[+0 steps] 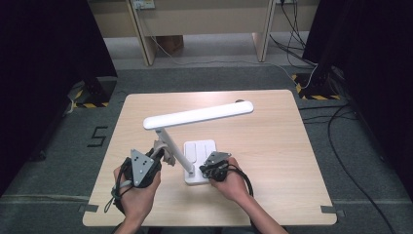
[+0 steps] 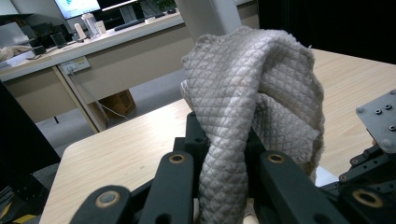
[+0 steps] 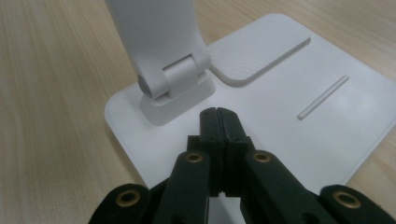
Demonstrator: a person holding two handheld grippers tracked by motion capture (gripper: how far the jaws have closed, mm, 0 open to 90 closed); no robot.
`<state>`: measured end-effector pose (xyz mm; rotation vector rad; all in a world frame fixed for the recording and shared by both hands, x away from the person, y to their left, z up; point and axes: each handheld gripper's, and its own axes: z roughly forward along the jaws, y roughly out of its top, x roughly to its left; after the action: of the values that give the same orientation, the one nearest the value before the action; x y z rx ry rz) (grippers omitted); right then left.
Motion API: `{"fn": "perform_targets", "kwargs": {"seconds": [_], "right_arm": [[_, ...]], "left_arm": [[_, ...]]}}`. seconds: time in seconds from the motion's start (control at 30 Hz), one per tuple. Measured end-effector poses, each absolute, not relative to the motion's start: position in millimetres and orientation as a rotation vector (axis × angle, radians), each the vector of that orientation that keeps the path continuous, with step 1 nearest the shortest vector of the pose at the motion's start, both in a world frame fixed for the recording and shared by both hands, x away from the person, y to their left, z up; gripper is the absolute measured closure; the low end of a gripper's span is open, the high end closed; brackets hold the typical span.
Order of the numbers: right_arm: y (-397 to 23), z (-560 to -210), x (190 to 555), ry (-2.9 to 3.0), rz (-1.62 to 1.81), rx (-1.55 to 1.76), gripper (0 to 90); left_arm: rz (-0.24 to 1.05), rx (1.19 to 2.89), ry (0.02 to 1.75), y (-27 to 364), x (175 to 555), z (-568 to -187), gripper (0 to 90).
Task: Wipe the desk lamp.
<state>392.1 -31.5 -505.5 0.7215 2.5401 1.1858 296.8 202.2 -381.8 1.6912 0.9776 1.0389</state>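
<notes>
**Cloth at the lamp arm, closed tip on the lamp base**

High view: a white desk lamp (image 1: 195, 141) stands near the middle of a light wooden tabletop (image 1: 272, 161). Its flat base (image 1: 199, 153) lies toward the person's side; its slanted arm (image 1: 176, 151) rises from the near corner of the base up to the left, and the long head (image 1: 198, 115) stretches from there to the right above the wood.

The left hand-held gripper (image 1: 155, 157) is pinching a grey quilted cloth (image 1: 164, 155), which sits just beside, perhaps against, the lower part of the lamp arm; contact cannot be told from this view. In the left gripper view the cloth (image 2: 243, 107) is clamped between the black jaws and bunches upward in folds, blocking most of what lies ahead of that hand-held gripper (image 2: 224, 163). Part of the other tool shows at the right edge.

The right hand-held gripper (image 1: 208, 171) has its jaws pressed together with nothing between them. In the right gripper view its closed tip (image 3: 219, 116) lies over the white base (image 3: 299, 135), just beside the hinge block (image 3: 175, 86) where the arm joins; whether the tip touches the base cannot be told.

Surroundings: grey floor, a cupboard front with a wall socket (image 1: 143, 5), cables (image 1: 341, 117) at the right, and a "5" (image 1: 97, 136) marked on the floor at the left.
</notes>
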Motion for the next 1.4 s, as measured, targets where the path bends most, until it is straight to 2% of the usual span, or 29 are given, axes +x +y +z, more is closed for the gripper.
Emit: {"fn": "perform_targets", "kwargs": {"seconds": [1.4], "right_arm": [[-29.9,-505.8,392.0,2.541,1.188,0.723,90.0]], "left_arm": [[0.985,1.724,0.994,198.0,297.8,-402.3,80.1]]}}
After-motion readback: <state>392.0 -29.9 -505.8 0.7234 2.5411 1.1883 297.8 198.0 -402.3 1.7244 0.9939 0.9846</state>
